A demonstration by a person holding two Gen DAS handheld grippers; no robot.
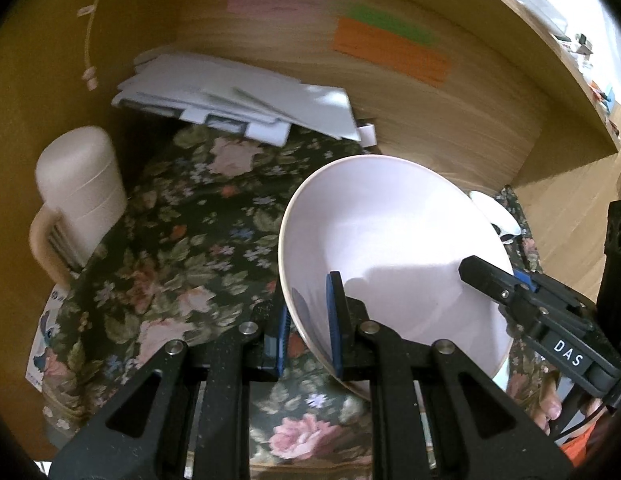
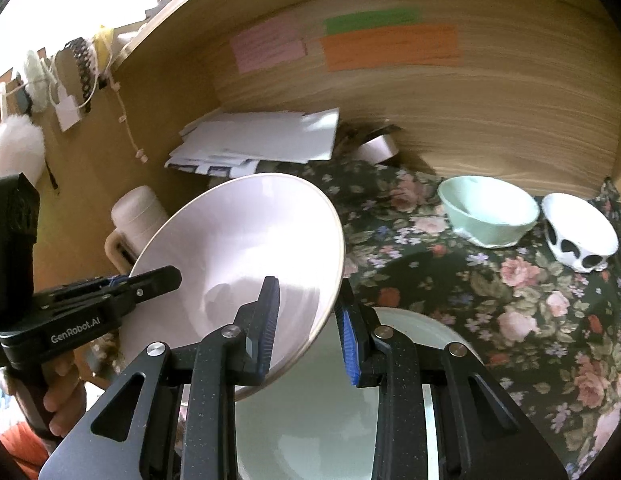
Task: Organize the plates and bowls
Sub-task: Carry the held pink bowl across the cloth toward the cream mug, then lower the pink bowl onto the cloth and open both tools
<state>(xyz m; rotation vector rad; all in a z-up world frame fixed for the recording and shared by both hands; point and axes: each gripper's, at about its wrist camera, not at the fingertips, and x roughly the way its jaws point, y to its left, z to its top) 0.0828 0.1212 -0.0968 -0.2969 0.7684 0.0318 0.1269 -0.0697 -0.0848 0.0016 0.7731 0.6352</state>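
Both tongs grasp 1 pink plate (image 1: pixel 394 240): the left tongs (image 1: pixel 308 332) are clenched on its rim at one side, and the right tongs (image 2: pixel 308 328) pinch the opposite rim, 1 blue pad inside the dish and 1 behind it. Each tool also shows in the other's view, reaching onto the far edge of the plate. The plate is tilted and held off the counter (image 2: pixel 510 300), which is covered in a dark floral cloth.

Under the right tongs lies a pale plate (image 2: pixel 410 344), flat on the cloth and directly below the lifted one. My judgement is that the pink plate is headed for a stack, perhaps onto this pale plate, though the pictures do not settle the destination.

Two bowls wait at the far right: a green bowl (image 2: pixel 488 210) and, just beside it, a white bowl (image 2: pixel 578 236) with black spots. They stand side by side, not nested, so the bowls look unsorted.

As I read it, the task is early to midway: 1 plate is in hand and not yet set down, and 2 bowls are left to gather. Papers (image 1: pixel 238 96) and a cream flask (image 1: pixel 80 184) crowd the back and left of the counter, well apart from the bowls.
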